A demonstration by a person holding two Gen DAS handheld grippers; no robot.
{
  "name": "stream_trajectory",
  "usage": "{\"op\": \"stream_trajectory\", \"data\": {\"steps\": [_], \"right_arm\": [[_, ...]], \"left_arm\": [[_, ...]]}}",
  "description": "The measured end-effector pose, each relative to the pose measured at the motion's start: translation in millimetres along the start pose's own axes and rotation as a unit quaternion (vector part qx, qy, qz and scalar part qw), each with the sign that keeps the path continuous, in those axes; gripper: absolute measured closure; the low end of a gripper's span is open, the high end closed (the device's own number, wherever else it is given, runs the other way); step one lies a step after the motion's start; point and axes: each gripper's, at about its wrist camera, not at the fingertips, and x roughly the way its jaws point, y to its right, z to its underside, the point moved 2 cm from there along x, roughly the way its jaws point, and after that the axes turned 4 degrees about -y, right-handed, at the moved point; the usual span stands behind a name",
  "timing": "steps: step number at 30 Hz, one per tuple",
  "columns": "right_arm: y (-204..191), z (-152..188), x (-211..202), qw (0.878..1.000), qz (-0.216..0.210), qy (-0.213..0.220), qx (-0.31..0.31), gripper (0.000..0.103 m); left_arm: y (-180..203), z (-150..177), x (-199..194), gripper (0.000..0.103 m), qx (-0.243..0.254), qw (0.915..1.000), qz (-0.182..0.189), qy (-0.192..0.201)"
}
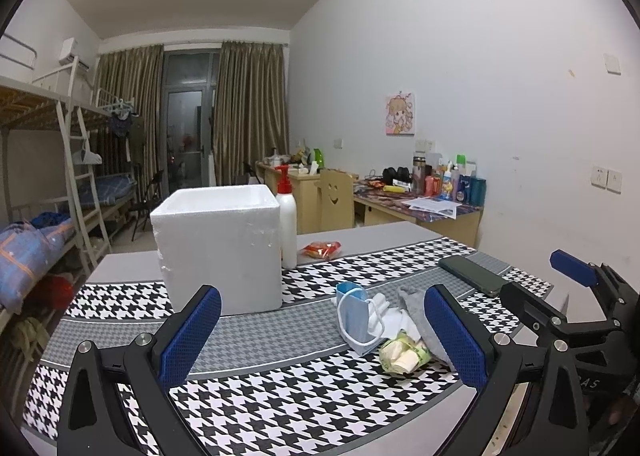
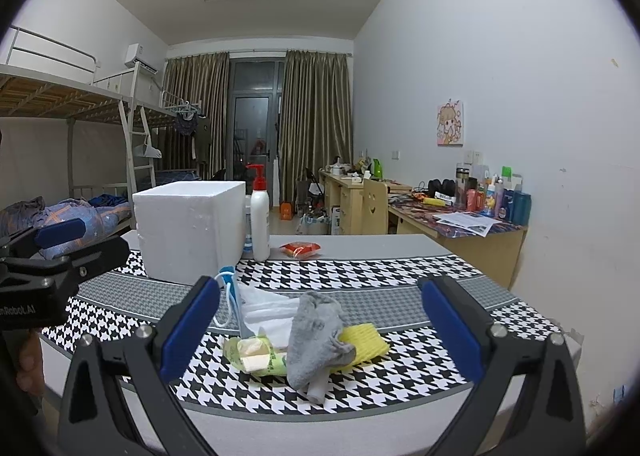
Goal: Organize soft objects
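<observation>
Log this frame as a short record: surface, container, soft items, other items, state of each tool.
surface: table with houndstooth cloth
container: white foam box, top open
soft items: grey sock, blue face mask, tissue pack, yellow foam net, piled together on the cloth
other items: pump bottle, red packet, phone
left tool: open, empty
right tool: open, empty
</observation>
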Motion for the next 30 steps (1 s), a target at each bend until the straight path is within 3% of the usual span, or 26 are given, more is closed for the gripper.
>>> {"op": "stream_trajectory", "data": {"steps": [30], "right_arm": [[4,2,9,1.000,-0.004,-0.012,0.000,0.001]], "left_arm": [[3,-5,21,0.001,-0.002,0.9999,-0.003,-0.017]]}}
